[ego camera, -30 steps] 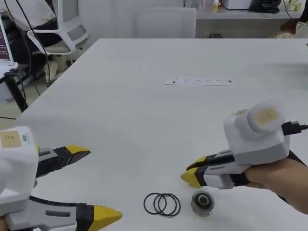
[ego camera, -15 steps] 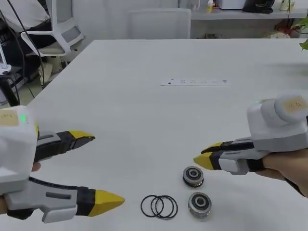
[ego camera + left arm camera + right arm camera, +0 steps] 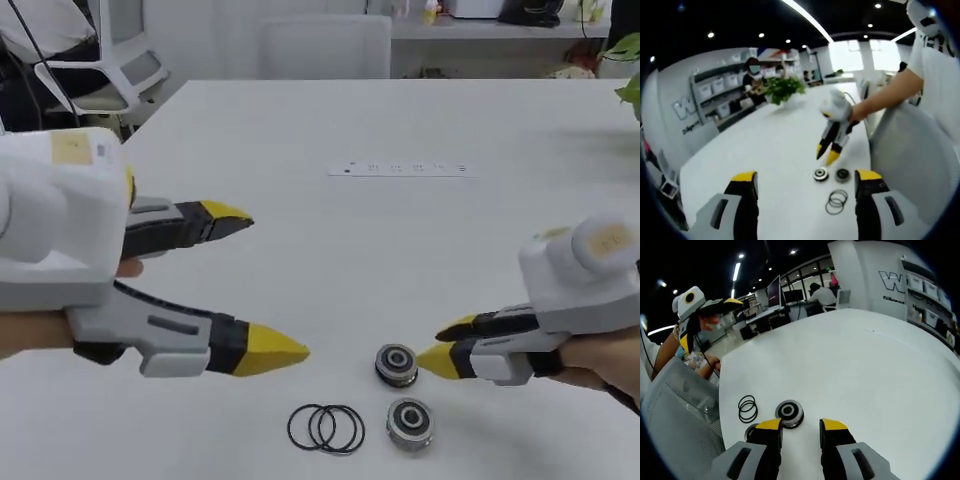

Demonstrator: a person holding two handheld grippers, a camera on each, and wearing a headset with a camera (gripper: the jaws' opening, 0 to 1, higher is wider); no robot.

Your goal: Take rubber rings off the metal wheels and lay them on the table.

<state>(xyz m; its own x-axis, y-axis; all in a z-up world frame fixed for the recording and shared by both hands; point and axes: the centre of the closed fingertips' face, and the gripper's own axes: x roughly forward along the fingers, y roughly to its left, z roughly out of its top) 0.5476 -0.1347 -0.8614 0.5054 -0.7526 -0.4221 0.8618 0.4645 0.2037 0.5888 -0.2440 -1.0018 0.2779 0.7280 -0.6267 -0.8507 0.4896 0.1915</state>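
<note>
Left gripper: jaws wide open, empty.
Right gripper: jaws slightly apart, beside a wheel.
Rings: three, on counter.
Wall lettering: "W", rest unreadable.

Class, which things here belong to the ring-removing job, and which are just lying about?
Job: far metal wheel, near metal wheel, rubber rings, left gripper, right gripper.
Lying about: white strip, chair, plant.
</note>
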